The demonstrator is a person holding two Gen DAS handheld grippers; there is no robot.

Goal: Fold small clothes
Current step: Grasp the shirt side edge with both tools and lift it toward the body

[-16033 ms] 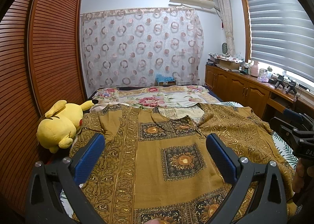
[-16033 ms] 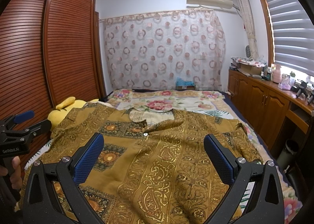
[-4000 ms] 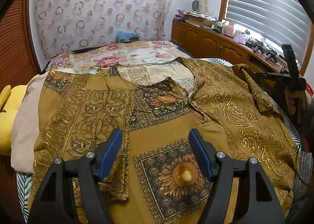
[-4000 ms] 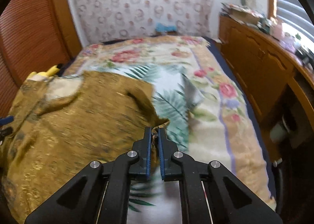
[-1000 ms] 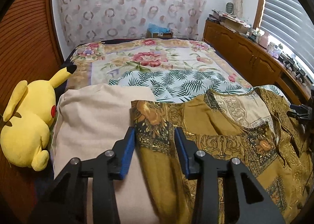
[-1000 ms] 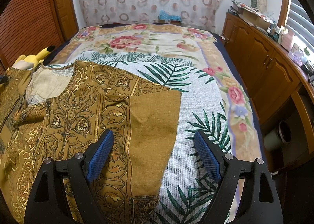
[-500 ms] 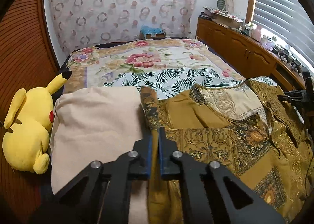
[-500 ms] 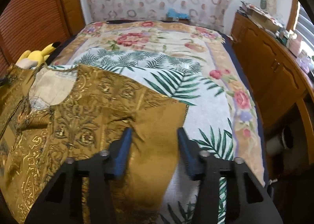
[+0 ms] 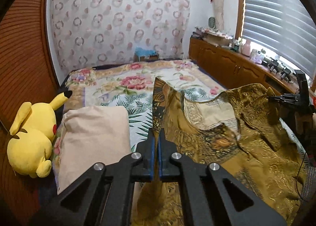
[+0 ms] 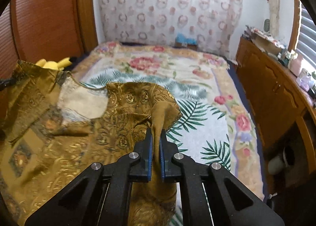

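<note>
Two tongs are now gripping the shirt [image 9: 227, 143] where a second ago both were standing apart above it. On the left, past the yellow toy [image 9: 31, 137] and the beige pillow [image 9: 92, 139], the left gripper [image 9: 156, 137] is clamping the shirt's left shoulder edge and lifting it off the bed [image 9: 138, 91]. To the right, the right gripper [image 10: 156, 139] is pinching the other shoulder, raised likewise. The top edge is probably being carried over for a lengthwise fold. No containers are showing among the clutter on the cabinet [image 9: 227, 63].
</note>
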